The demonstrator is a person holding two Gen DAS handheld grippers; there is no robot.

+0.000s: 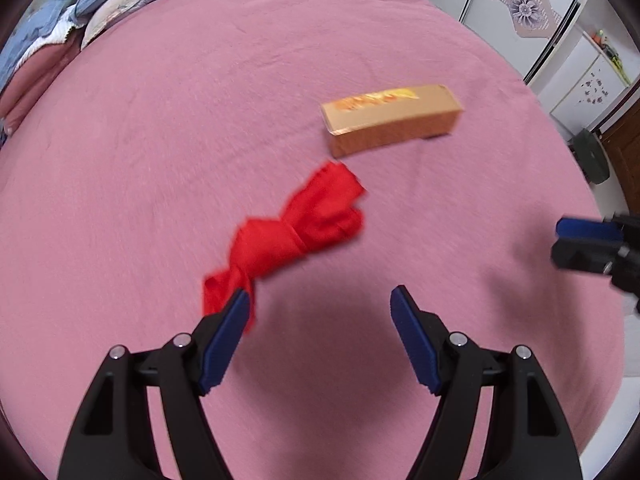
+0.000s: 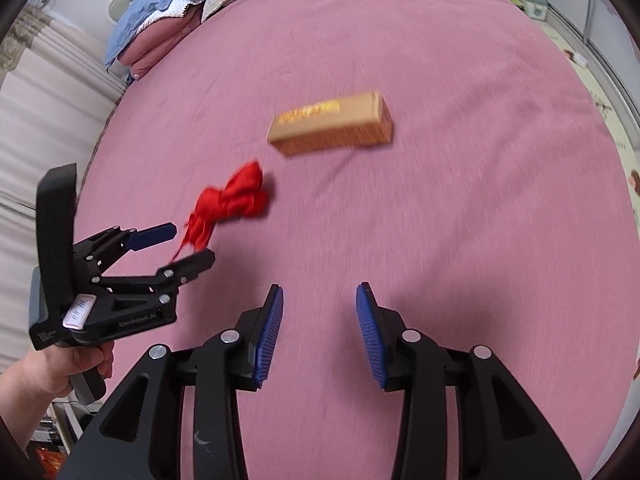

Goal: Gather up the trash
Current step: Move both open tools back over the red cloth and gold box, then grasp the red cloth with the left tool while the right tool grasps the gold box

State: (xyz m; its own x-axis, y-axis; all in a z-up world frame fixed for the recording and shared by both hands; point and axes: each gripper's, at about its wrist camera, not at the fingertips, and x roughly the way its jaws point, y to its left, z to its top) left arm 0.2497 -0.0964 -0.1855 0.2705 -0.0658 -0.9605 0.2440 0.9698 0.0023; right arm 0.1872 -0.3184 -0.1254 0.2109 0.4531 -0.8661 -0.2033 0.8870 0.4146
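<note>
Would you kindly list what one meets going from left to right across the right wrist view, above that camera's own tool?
Left tool → red cloth bundle → tan cardboard box, all over the pink bedspread.

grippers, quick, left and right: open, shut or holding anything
Left gripper: open, nothing held; the red tied cloth lies by its left finger.
Right gripper: open, empty above the pink bedsheet.

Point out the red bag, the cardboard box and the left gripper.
red bag (image 1: pixel 296 228): left wrist view, knotted middle.
cardboard box (image 2: pixel 332 122): right wrist view, top face.
left gripper (image 2: pixel 188 246): right wrist view, between its fingertips.
</note>
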